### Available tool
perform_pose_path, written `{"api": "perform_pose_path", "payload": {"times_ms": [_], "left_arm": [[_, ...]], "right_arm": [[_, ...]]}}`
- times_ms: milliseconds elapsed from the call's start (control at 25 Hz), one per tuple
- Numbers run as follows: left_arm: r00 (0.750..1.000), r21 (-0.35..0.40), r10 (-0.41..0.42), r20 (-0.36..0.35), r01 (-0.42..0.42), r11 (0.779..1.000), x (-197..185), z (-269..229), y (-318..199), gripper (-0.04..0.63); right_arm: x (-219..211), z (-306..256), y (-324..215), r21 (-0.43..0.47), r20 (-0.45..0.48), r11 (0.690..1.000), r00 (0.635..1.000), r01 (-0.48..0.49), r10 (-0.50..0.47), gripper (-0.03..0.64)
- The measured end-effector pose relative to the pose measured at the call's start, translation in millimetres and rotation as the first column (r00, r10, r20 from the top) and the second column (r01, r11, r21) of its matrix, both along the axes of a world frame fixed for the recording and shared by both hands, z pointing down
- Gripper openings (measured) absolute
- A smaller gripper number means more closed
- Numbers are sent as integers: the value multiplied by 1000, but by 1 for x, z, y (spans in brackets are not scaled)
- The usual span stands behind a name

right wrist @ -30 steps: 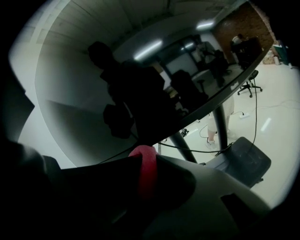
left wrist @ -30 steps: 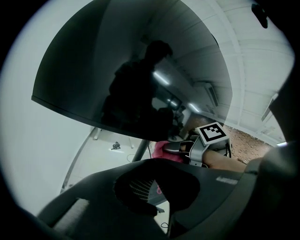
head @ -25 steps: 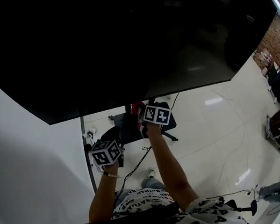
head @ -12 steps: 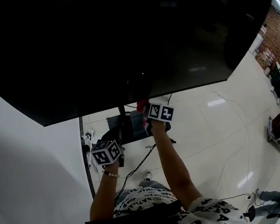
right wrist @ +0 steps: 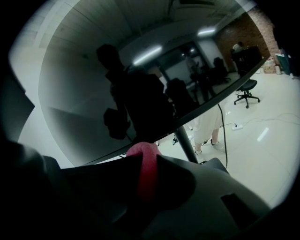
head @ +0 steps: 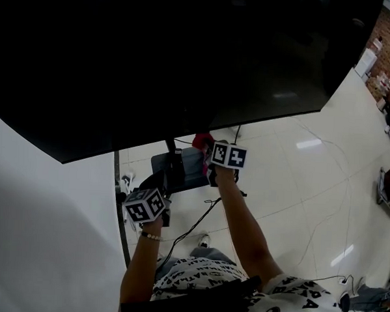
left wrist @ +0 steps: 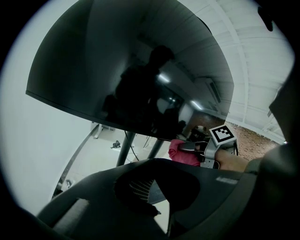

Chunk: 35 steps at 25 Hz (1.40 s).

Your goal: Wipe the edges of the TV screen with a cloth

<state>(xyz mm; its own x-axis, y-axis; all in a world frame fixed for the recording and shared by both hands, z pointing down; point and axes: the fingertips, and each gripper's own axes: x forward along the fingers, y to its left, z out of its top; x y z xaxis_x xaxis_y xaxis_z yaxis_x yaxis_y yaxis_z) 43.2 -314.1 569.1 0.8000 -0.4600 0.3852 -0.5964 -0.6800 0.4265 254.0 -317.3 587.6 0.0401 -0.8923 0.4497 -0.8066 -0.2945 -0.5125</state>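
The right gripper (right wrist: pixel 146 161) is clamped on a pink cloth (right wrist: pixel 142 154), whose rounded top bulges out above the jaws. The cloth sits right at the bottom edge of the TV screen (right wrist: pixel 117 84); whether it touches the edge cannot be told. In the head view this gripper (head: pixel 209 153) holds the cloth (head: pixel 201 141) near the middle of the bottom edge of the screen (head: pixel 174 60), just right of the stand post (head: pixel 171 156).

The left gripper (left wrist: pixel 150 187) has its jaws a little apart, with a wedge of floor showing through and nothing between them. It hangs lower (head: pixel 155 190), clear of the screen and beside the stand.

Along the bottom edge to the right, the screen has open air under it over the glossy white floor (head: pixel 298 183). To the left the edge runs over a white wall (head: pixel 41 229). A black cable (head: pixel 191 227) trails across the floor below the grippers. An office chair (right wrist: pixel 247 91) stands well off, and a brick wall (head: pixel 387 28) lies far right.

No brand shows on the screen. Each gripper's cube (head: pixel 229 156) carries black-and-white square markers. The person's shirt (head: pixel 285 307) has printed letters, not readable whole.
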Motion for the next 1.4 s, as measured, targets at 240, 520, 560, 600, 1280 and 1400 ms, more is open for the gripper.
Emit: {"api": "perform_pose_path", "payload": {"times_ms": [240,520,560,600,1280,1400], "left_arm": [[997,34,72,-36,-70,997,-11,-10,7,-2],[993,83,120,-19,-118,990,-18,-10,18,-2],[991,81,134,-26,-132,988,-18,-9,23,-2],[989,75,146,-35,-143,987,-18,-8,28,-2],[960,97,272,-60,-266,959,-24,-16,68,-2],[959,79,270,-84,-264,961,-27,-15,68,-2]], "right_arm": [[-35,-1,62,-4,-141,998,988,65,-65,64],[-62,-16,123,-12,-318,1000,948,2,-5,64],[-65,-20,130,-6,-329,1000,944,-9,6,64],[-68,-22,136,-3,-335,1000,942,-20,18,64],[-106,-23,180,-42,-401,993,912,-114,88,64],[-110,-30,176,-34,-411,993,908,-109,85,64]]}}
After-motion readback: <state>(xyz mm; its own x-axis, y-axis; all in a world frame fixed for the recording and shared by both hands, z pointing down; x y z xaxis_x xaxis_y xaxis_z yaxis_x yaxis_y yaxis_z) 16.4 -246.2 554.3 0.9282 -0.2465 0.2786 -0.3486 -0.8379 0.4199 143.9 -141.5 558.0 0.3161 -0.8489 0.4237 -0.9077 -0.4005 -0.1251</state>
